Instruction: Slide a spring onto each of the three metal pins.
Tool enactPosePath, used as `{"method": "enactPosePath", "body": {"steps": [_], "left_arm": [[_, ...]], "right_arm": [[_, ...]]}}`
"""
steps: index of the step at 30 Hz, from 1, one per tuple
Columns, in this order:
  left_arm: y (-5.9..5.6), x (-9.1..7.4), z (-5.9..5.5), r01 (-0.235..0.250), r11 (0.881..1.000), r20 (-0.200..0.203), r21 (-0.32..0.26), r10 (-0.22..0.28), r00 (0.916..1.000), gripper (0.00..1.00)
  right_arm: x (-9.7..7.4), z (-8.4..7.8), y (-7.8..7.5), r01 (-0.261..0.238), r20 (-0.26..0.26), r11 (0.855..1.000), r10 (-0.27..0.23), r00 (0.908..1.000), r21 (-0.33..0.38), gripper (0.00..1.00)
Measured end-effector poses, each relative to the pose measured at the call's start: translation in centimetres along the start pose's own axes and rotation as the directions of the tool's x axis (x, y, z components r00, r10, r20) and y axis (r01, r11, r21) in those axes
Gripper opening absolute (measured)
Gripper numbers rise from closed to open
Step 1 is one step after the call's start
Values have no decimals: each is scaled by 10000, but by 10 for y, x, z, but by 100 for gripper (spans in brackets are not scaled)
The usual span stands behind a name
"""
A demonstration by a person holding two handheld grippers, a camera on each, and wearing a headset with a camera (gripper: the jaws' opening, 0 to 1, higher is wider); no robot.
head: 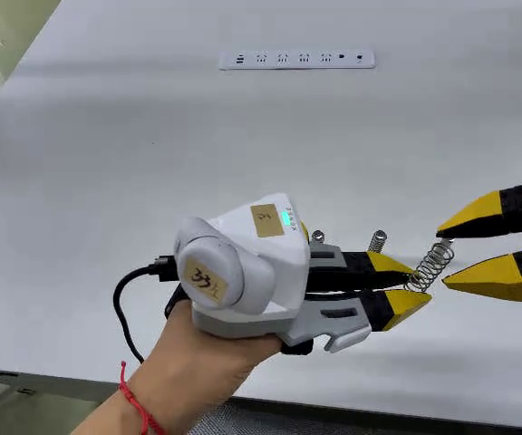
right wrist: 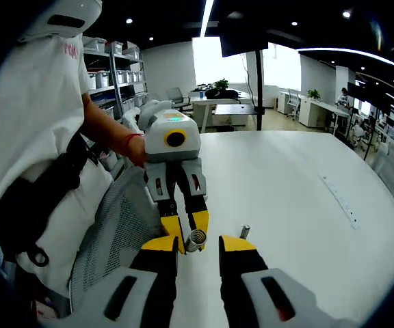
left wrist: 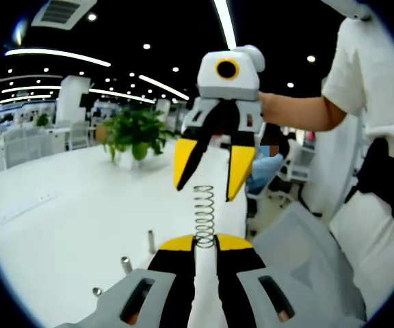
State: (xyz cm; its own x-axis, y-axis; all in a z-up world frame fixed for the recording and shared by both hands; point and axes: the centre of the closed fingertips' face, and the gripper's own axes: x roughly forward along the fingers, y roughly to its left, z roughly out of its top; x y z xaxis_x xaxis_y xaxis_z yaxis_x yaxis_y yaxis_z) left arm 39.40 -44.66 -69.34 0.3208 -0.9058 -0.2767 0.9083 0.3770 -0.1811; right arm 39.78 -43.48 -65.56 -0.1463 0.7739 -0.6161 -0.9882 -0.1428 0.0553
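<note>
**Holding a spring in the air by the table's front edge**

The left tongs are clamped on one end of the spring. The rest of the spring sticks out free toward the right tongs. Those stand spread, one jaw on each side of the spring's far end, and do not visibly touch it. All this hangs above the table, close to its front edge and toward the right side. The metal pins stand upright on the table just behind the left tongs.

The main risk, as I judge it, is the handover. The spring is pinched by only a few coils, so it could swivel or flick away if the left tongs let go before the right ones bite. With the front edge this near, it could roll off the table. A hard squeeze across the coils could also bend them. The pins stand close to the left tongs, so a careless dip could knock them.

Toward the far edge the table lies wide and bare. A power strip rests there, well apart, so there is ample room to move inward.
</note>
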Motion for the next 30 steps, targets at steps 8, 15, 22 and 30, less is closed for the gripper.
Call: {"method": "enactPosePath", "body": {"steps": [8,15,22,30], "left_arm": [[-5,4,-2,140,9998,-63,115,-140,9999,10],[-6,5,-1,207,9996,-46,174,-206,9998,10],[-4,4,1,248,9996,6,157,-248,9997,10],[-4,5,3,334,9993,43,161,-334,9994,10]], "right_arm": [[13,-8,16,-2195,-2708,9571,1641,9485,-1890,26],[15,-11,13,-3097,-3733,9175,2039,9050,-2497,19],[16,-17,13,-3430,-4159,9030,2164,8833,-2587,16],[15,-18,12,-3487,-4253,8997,2164,8788,-2626,13]]}}
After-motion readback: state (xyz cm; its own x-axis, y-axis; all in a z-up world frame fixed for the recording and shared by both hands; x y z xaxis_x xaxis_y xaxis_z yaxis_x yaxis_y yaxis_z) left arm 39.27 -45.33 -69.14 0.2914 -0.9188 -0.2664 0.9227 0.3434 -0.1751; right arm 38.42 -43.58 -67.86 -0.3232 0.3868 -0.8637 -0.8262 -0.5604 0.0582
